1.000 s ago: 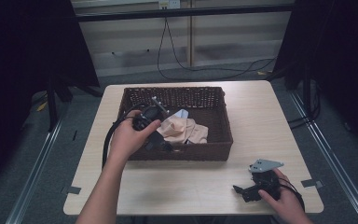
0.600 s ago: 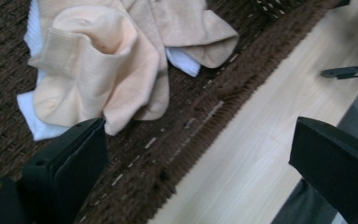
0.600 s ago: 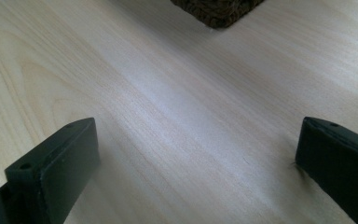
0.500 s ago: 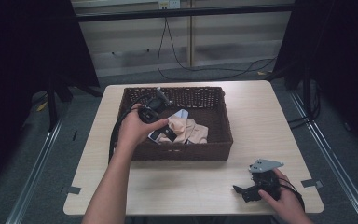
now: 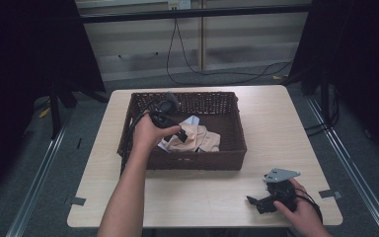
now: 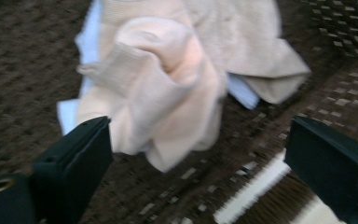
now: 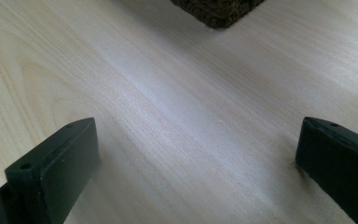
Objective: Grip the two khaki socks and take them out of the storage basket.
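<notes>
Reaching into the wicker basket [image 5: 232, 143], the left claw [image 6: 196, 154] is hovering with its jaws spread wide and just starting to close, gripping nothing. A crumpled peach cloth [image 6: 168, 88] is lying just ahead of the jaws, between them but untouched, with a white cloth [image 6: 86, 46] poking out beneath it. Dark woven basket floor is showing on both sides of the cloth, leaving free room around the jaws, and the basket's near wall is running just under the right jaw. The right claw [image 7: 196, 163] is resting wide open on the pale wooden table [image 7: 168, 93], holding nothing, with bare smooth tabletop between its jaws and a basket corner well ahead. No writing is readable.
</notes>
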{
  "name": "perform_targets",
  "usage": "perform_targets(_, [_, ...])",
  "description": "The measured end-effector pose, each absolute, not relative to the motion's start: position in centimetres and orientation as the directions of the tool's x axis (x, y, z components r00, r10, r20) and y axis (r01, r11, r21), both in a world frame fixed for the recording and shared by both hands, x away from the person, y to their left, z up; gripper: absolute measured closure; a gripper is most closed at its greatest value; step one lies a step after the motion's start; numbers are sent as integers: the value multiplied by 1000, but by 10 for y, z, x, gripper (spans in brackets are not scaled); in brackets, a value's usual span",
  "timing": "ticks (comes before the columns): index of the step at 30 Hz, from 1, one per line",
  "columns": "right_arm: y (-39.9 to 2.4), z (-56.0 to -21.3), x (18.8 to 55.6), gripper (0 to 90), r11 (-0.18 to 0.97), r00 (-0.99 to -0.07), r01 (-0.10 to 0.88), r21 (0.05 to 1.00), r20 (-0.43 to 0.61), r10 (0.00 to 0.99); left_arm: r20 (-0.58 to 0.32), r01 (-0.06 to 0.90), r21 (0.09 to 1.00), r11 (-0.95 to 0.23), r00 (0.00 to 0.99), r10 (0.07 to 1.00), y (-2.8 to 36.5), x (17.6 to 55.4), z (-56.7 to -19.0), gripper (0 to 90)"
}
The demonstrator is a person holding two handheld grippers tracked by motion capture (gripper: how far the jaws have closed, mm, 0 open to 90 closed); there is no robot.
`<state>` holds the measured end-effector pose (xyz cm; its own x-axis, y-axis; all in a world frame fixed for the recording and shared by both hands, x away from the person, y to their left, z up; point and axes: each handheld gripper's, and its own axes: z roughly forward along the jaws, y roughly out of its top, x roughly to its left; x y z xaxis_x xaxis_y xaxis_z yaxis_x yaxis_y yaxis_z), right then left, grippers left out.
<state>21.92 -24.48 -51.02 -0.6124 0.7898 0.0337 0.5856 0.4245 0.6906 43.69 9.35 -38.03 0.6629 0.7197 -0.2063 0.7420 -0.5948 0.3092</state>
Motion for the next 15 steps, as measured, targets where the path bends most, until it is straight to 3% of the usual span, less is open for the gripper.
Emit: perform_targets(15, [-245, -510, 220, 0, 428, -615, 579, 694, 26, 788, -178, 748, 275, -604, 657, 733, 88, 455, -406, 247])
